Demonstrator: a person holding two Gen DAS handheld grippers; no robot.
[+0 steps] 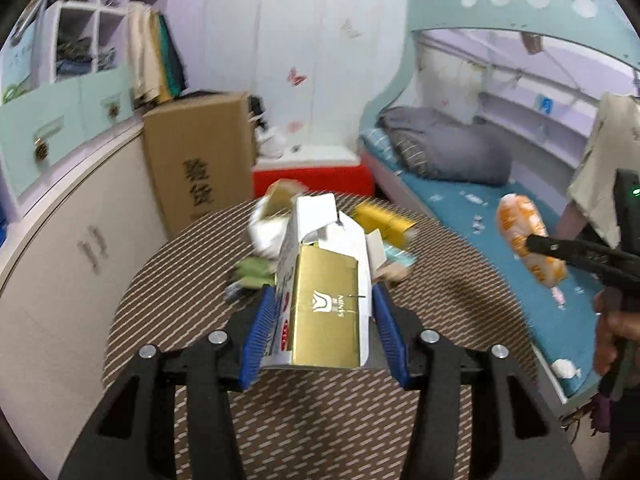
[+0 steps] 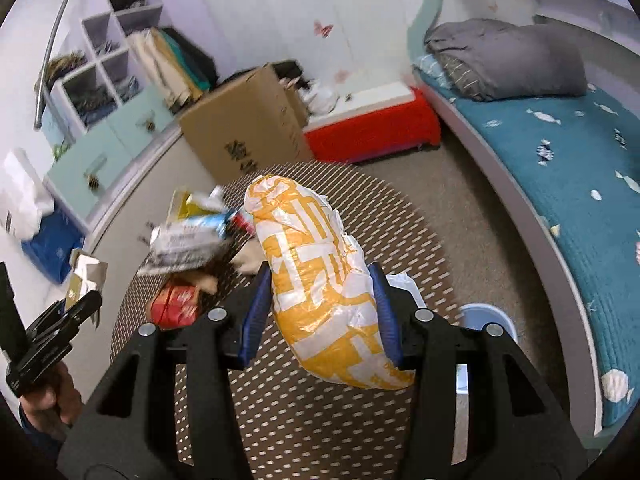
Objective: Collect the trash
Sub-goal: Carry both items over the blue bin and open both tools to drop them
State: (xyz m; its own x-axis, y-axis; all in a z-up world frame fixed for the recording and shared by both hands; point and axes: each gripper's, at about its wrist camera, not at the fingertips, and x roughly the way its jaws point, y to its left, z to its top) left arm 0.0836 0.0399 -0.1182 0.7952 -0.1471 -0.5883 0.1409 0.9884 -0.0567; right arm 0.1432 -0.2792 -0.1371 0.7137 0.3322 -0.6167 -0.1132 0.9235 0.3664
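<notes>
1. At far left, a pale cabinet with mint drawers curves along the wall, with open white shelf cubes above.
2. Beside it stands a tall brown cardboard box with dark printed characters, then a low red box.
3. In the middle, a round table with a brown and white dashed pattern holds a blurred pile of wrappers and cartons.
4. At right, a bed with a teal sheet carries a folded grey blanket.
5. The left gripper pinches a torn white carton with a gold side panel between its blue pads, lifted above the table.
6. The right gripper clamps a crumpled orange and white plastic bag, bulging and long, raised over the table edge.
7. A pale blue bin shows on the floor just behind the right gripper.
</notes>
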